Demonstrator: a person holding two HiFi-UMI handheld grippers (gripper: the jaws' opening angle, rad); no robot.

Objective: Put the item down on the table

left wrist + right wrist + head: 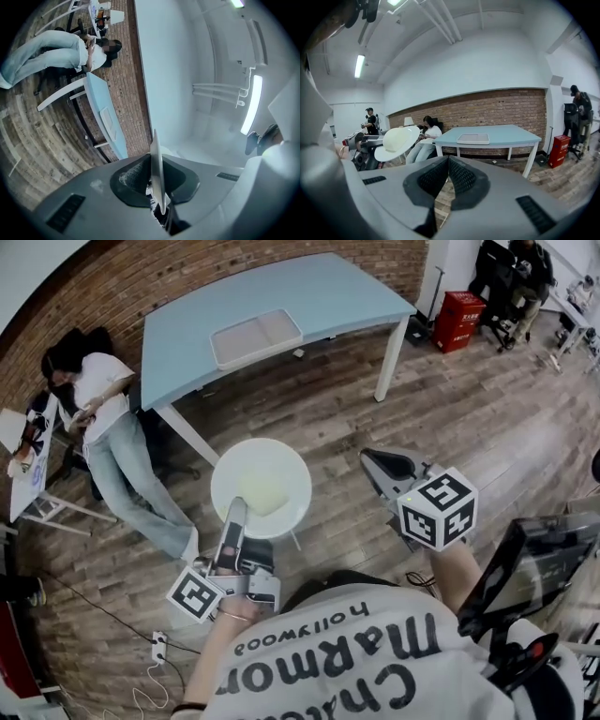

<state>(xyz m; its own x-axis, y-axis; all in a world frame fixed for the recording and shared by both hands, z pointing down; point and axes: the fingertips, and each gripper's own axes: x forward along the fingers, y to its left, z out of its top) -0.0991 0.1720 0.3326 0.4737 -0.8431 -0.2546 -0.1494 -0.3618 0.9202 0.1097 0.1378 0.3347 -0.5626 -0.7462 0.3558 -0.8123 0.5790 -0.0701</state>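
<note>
Left tongs (233, 510) clenched on the near brim of the hat (265, 482). In the left gripper view the brim sits edge-on between the pads as a thin sheet. Right tongs (368, 458) closed together, nothing in them. Hat hangs over the floor, well short of the far blue tabletop (309, 292).

Judgement: light, soft, not fragile, with a brim likely to flex. A one-sided brim pinch may let it droop, so I would lower it gently.
</note>
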